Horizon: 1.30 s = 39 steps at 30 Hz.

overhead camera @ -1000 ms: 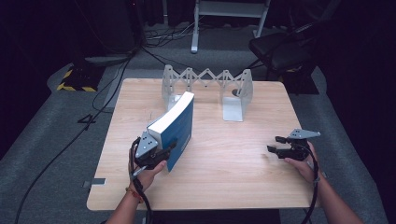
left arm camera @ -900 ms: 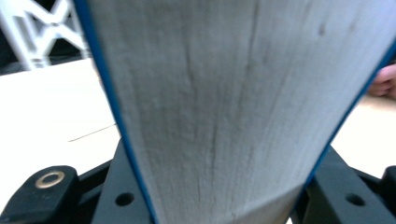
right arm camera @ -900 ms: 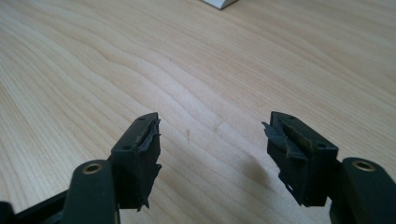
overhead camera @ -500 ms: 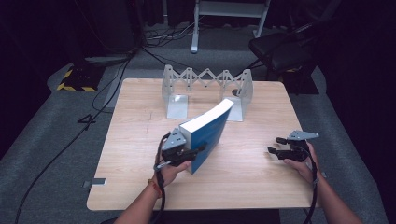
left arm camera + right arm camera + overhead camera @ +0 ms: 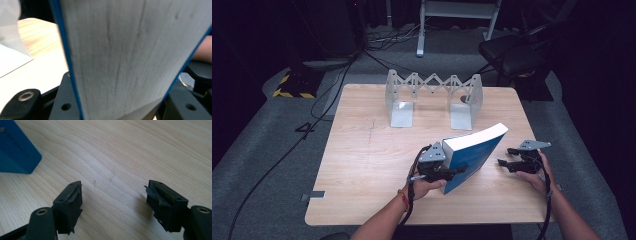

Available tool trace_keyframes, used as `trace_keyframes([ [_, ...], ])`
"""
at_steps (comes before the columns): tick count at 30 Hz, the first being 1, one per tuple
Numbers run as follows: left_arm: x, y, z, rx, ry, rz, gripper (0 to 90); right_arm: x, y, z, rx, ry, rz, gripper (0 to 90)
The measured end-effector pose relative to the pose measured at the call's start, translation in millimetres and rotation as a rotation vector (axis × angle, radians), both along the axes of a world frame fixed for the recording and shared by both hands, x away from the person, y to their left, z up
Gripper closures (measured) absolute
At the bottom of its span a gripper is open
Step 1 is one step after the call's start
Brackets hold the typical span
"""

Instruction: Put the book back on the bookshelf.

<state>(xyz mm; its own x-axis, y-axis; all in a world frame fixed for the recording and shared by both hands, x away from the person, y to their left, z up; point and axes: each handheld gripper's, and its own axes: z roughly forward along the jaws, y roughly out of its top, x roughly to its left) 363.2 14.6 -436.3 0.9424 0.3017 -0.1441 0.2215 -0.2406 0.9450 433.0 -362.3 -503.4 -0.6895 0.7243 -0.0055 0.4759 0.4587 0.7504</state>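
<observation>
A thick blue-covered book point(image 5: 474, 152) with white page edges is held tilted above the front middle of the wooden table point(image 5: 362, 150), its top leaning right. My left gripper point(image 5: 456, 171) is shut on its lower end. In the left gripper view the book's page edge point(image 5: 125, 50) rises between the black jaws. My right gripper point(image 5: 508, 157) hovers just right of the book, open and holding nothing. In the right gripper view its gripper point(image 5: 113, 195) is spread wide over bare wood, with a blue corner of the book point(image 5: 15, 152) at the upper left.
A grey metal expanding book rack point(image 5: 432, 92) with two upright end plates stands at the back middle of the table. Cables point(image 5: 337, 85) and a black chair point(image 5: 512, 55) lie on the floor beyond the table's far edge.
My left gripper has carried the book from the table's left side to the right, close to the right gripper, and tilted it over. The right gripper has barely moved.
</observation>
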Motion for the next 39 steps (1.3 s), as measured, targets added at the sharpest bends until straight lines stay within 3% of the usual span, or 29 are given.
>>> trace_keyframes([
  [4, -1.1, 1.2, 2.2, 0.023, -0.024, -0.001, 59.7, -0.1, 0.6, -0.2, 0.001, 0.004, 0.007, 27.1],
  [10, 3.2, 4.5, 2.8, 0.031, -0.029, 0.002, 58.8, 0.1, 0.7, -0.2, -0.001, 0.005, 0.007, 27.0],
  [14, 6.2, 12.0, 11.2, -0.051, -0.025, -0.025, 55.2, 0.6, 1.2, -0.3, 0.000, 0.002, -0.001, 27.0],
  [16, 5.8, 12.0, 15.2, -0.017, -0.050, -0.026, 58.0, 0.5, 1.2, -0.3, -0.001, 0.002, -0.001, 27.0],
  [20, 7.8, 13.0, 15.9, -0.022, -0.035, -0.093, 59.4, 0.5, 1.1, -0.3, 0.000, 0.002, -0.001, 27.0],
  [24, 8.2, 15.8, 17.3, -0.020, -0.020, -0.200, 59.1, 0.1, 0.6, -0.2, 0.002, 0.004, 0.001, 27.0],
  [27, 7.1, 20.2, 19.7, -0.008, -0.016, -0.252, 58.8, -0.4, 0.2, -0.1, 0.002, 0.006, 0.009, 27.1],
  [32, 8.5, 31.7, 22.6, 0.013, -0.002, -0.250, 59.1, -2.9, 0.3, -0.3, 0.000, 0.003, 0.052, 26.7],
  [37, 6.7, 37.8, 26.7, 0.053, -0.036, -0.238, 58.9, -6.6, 1.4, -0.3, -0.001, 0.004, 0.124, 25.5],
  [39, 6.1, 37.7, 25.7, 0.044, -0.037, -0.228, 58.4, -6.5, 0.6, -0.5, -0.005, 0.000, 0.144, 24.4],
])
